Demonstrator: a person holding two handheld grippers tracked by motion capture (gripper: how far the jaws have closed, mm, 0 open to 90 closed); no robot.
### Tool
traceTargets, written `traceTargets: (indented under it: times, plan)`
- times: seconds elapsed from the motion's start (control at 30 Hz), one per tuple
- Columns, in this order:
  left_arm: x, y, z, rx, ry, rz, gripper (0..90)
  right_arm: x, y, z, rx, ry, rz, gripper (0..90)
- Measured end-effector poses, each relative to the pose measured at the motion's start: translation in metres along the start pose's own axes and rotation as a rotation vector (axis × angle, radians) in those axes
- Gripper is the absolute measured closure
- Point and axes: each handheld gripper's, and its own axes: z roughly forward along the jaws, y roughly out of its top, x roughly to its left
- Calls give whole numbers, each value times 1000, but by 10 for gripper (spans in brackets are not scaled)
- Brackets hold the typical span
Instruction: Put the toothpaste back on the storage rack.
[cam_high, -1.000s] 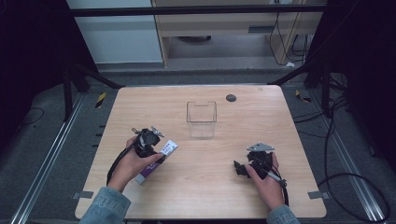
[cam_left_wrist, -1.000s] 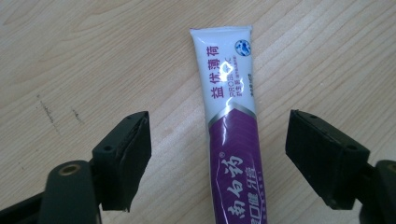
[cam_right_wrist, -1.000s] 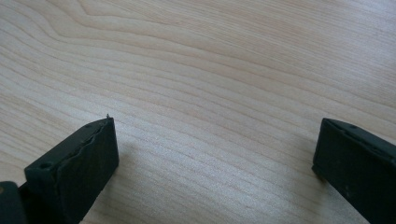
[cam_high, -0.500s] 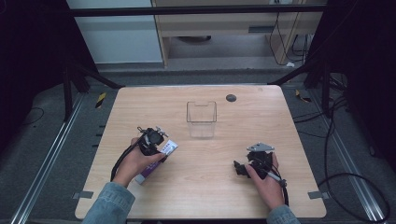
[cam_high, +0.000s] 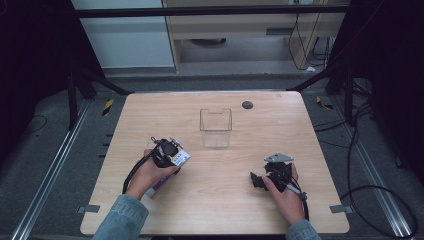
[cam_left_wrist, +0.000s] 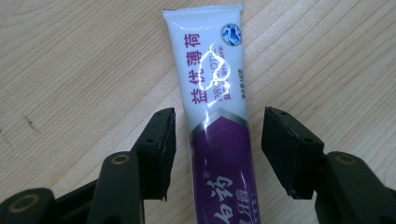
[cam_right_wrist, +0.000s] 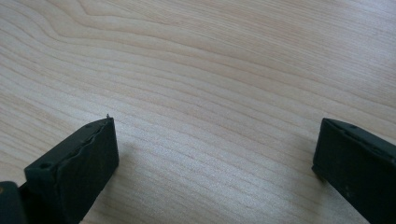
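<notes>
A white and purple toothpaste tube (cam_left_wrist: 217, 107) lies flat on the wooden table (cam_high: 220, 200). My left gripper (cam_left_wrist: 218, 140) hovers over it, open, one jaw on each side of the tube with small gaps. From above, the tube (cam_high: 181, 157) pokes out beyond the left gripper (cam_high: 167, 150) at the table's front left. My right gripper (cam_high: 260, 180) rests at the front right, held by a hand, open over bare wood (cam_right_wrist: 215, 93) with nothing between its jaws.
A clear plastic box (cam_high: 216, 127) stands upright near the table's middle, beyond both grippers. A small dark round disc (cam_high: 247, 105) lies near the far edge. Dark frame legs and cables surround the table on the floor.
My left gripper has moved forward and right along the tube, covering more of it. The right gripper has stayed in place.
</notes>
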Motion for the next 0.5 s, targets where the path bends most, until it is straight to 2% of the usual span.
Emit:
traceTargets:
  times: [0.2,0.5]
  plan:
    - [2,-1,3,7,-11,-15,493,0,0,0,0,0,0,4]
    - [2,-1,5,8,-15,-16,532,0,0,0,1,2,4,4]
